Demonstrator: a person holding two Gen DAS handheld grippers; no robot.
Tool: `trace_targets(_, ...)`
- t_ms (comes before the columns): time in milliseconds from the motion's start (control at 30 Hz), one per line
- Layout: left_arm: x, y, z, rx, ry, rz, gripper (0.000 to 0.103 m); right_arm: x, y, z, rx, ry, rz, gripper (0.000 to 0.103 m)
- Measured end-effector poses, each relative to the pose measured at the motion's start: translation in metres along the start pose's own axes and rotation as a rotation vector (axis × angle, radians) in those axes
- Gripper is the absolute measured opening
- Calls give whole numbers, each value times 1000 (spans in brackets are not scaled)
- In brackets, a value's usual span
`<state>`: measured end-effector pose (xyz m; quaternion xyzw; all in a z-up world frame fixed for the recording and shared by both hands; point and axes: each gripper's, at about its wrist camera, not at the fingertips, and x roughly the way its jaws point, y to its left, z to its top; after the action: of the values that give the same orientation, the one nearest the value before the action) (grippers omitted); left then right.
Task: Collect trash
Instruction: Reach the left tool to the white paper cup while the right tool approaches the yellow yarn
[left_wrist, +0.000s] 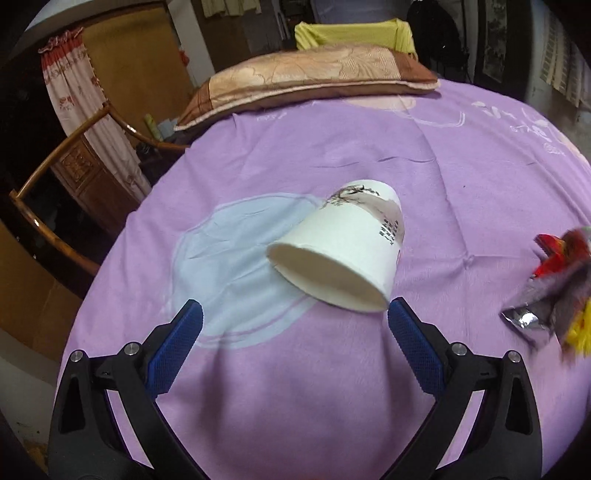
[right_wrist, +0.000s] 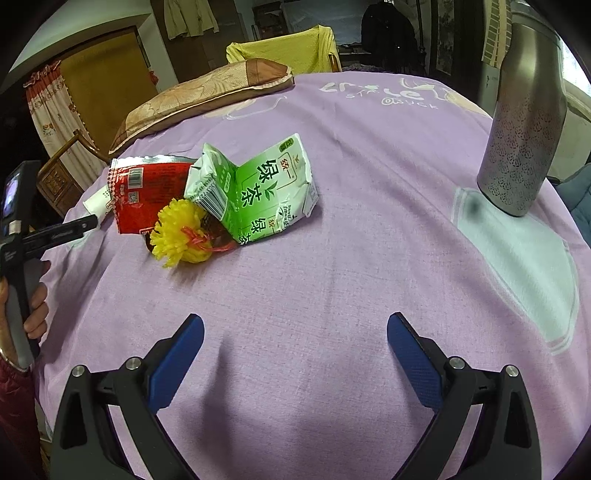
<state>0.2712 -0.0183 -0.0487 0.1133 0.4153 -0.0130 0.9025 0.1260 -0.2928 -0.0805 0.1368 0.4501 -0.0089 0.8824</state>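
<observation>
So my left gripper (left_wrist: 295, 314) gapes wide w/ nothing held, lined up on the tipped paper cup (left_wrist: 341, 251) (mouth toward me); right gripper (right_wrist: 295, 325) idles, spread wide, empty.

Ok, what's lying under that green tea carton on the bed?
The green tea carton lies on a red wrapper and a yellow pompom with red string, all on the purple bedspread. Whatever else it hides underneath cannot be seen.
</observation>
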Motion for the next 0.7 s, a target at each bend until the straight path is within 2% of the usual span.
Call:
trace_targets(133, -2, -10, 8, 4, -37, -60, 97, 1, 1, 0, -1, 5, -12, 98)
trace_targets(233, 19, -27, 24, 27, 0, -109, 97, 2, -1, 0, 11, 13, -19, 98)
trace_targets(400, 53, -31, 29, 30, 59, -89, 97, 5, -2, 0, 20, 30, -16, 98)
trace_targets(600, 64, -17, 27, -59, 95, -169, 98, 7, 1, 1, 9, 37, -31, 98)
trace_targets(700, 62, -18, 25, -57, 88, -159, 98, 8, 1, 2, 3, 40, -21, 98)
